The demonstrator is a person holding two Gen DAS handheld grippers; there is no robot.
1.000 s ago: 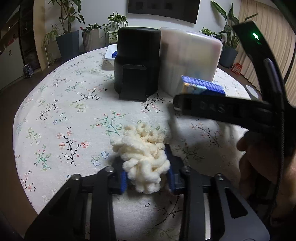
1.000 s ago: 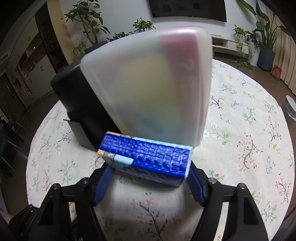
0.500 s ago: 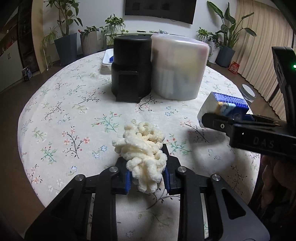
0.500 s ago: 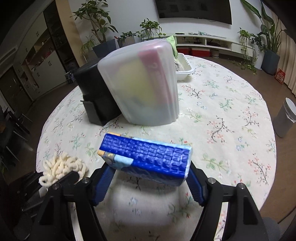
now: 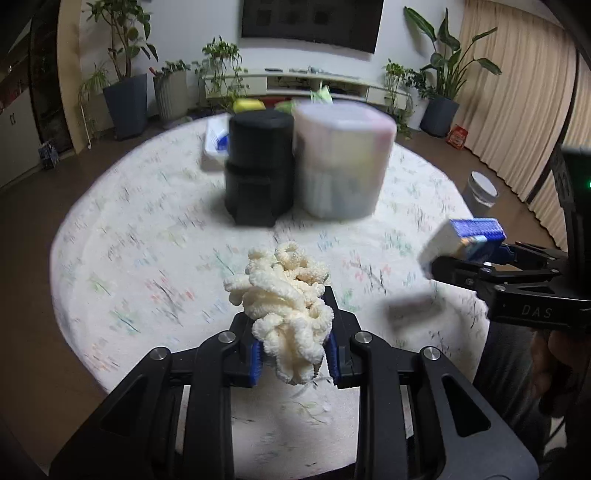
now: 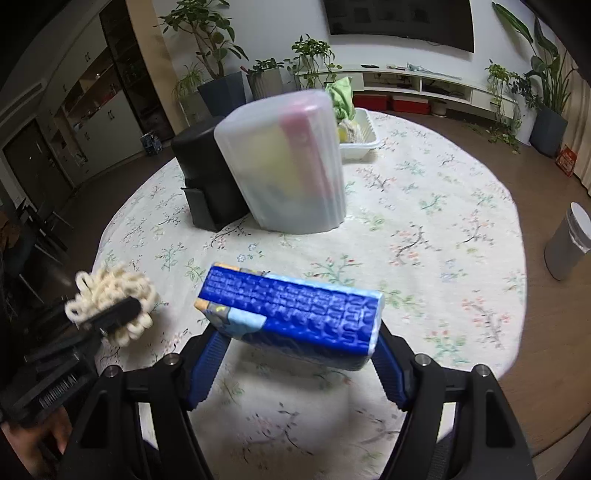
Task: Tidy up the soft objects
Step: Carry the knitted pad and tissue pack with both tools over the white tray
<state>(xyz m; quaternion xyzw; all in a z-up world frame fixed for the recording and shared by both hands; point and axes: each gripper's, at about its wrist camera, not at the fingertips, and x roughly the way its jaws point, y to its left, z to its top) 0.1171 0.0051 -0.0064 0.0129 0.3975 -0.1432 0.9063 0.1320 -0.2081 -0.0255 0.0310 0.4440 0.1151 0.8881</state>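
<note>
- Floral cloth, pale with small flower sprigs, covers a round table.
- At the table's far side a black bin and a frosted bin stand touching, side by side; a white tray sits behind them.
- Left gripper: jaws clenched on a cream loopy cloth, held above the table.
- Right gripper: jaws grasping a blue sponge by its ends, off the table.
- Behind the table: potted plants, a low white shelf, a dark wall screen and beige curtains.
- A grey can stands on the brown floor to the right.
</note>
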